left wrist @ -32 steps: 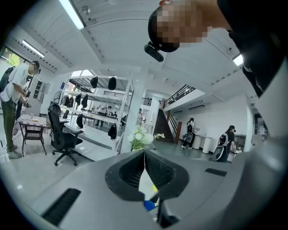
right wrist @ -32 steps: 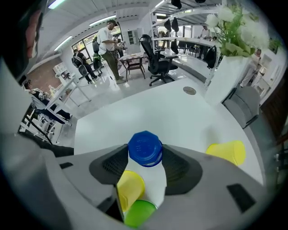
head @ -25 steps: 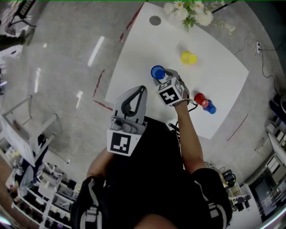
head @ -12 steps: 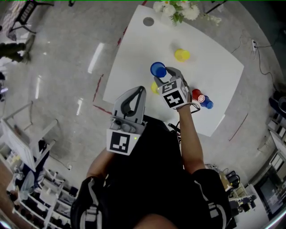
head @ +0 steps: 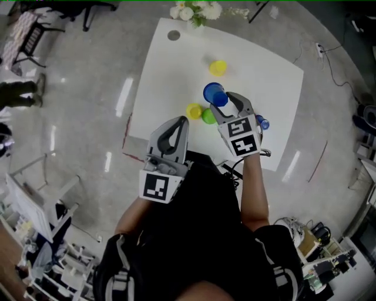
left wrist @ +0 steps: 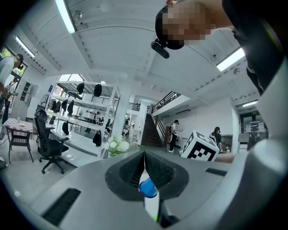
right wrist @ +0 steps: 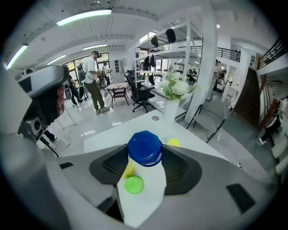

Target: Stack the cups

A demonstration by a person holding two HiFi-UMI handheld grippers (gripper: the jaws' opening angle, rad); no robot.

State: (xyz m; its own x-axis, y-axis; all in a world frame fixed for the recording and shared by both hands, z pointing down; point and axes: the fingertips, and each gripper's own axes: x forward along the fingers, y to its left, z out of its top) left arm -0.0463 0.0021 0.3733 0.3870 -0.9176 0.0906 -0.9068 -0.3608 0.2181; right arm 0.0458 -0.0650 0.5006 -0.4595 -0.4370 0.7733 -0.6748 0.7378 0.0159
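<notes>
**Blue cup gripped in the right gripper, held above the surface**

Blue cup (head: 215, 94) sits between the two jaws of the right gripper (right wrist: 145, 157). The jaws stand wide and press on its sides, holding it up off the white surface (head: 270, 76).

In the right gripper view, a green cup (right wrist: 133, 184) stands on the surface below the held cup with its mouth up. A yellow cup (head: 194, 110) stands just beside the green one and is partly hidden behind a jaw. From the head view these two stand side by side near the person's edge of the surface.

A second yellow cup (head: 218, 67) stands well apart from them, further toward the flowers (head: 191, 10) at the far edge. A small grey disc (head: 173, 35) lies near the far corner. A bit of something blue (head: 262, 122) shows beside the right gripper, too hidden to tell what it is.

The left gripper (head: 182, 123) is held in front of the person, its tip over the near edge of the surface. Its jaws are together with nothing between them.
</notes>
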